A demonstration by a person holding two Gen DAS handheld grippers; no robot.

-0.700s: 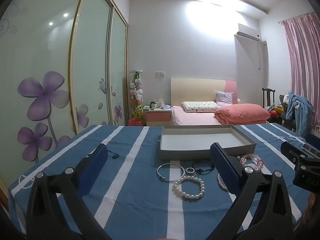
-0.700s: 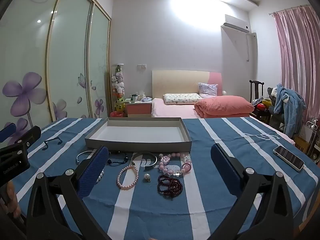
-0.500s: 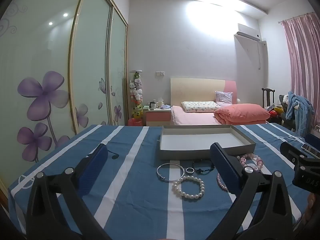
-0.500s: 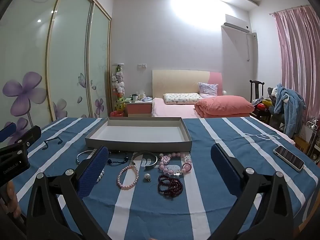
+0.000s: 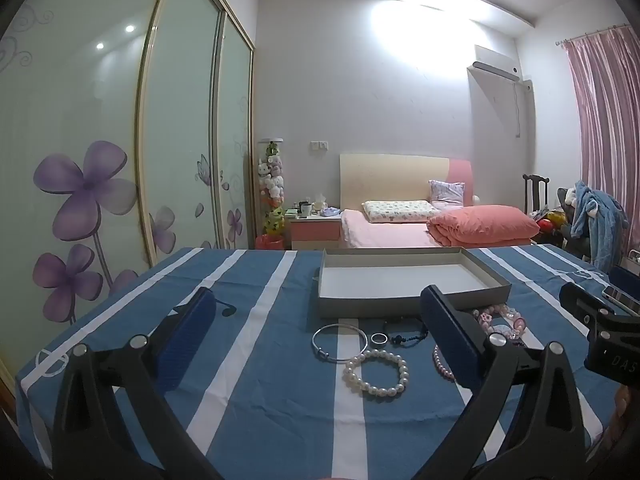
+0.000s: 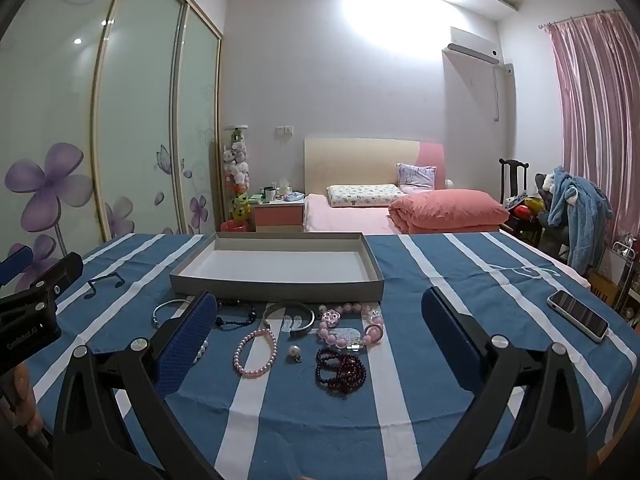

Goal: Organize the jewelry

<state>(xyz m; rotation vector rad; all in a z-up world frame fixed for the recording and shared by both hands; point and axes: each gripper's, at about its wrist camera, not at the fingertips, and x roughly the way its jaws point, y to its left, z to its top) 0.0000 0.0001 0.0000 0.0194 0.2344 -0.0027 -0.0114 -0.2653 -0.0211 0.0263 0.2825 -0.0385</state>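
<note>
A grey shallow tray (image 5: pixel 408 302) (image 6: pixel 276 284) lies empty on the blue striped table. In front of it lie a silver bangle (image 5: pixel 339 342), a small ring (image 5: pixel 378 338), a dark cord bracelet (image 5: pixel 408 338) and a white pearl bracelet (image 5: pixel 376 372). The right wrist view shows a pink pearl bracelet (image 6: pixel 256 352), a grey cuff (image 6: pixel 290 316), a large pink bead bracelet (image 6: pixel 352 326), a single pearl (image 6: pixel 294 352) and a dark red bead bracelet (image 6: pixel 340 370). My left gripper (image 5: pixel 320 344) and right gripper (image 6: pixel 320 344) are open and empty above the table's near side.
A phone (image 6: pixel 578 318) lies on the table at the right. A music-note mark (image 6: pixel 106 282) is printed on the cloth at the left. Beyond the table are a bed (image 6: pixel 400 212), a wardrobe (image 5: pixel 120 160) and a chair with clothes (image 6: pixel 576 208).
</note>
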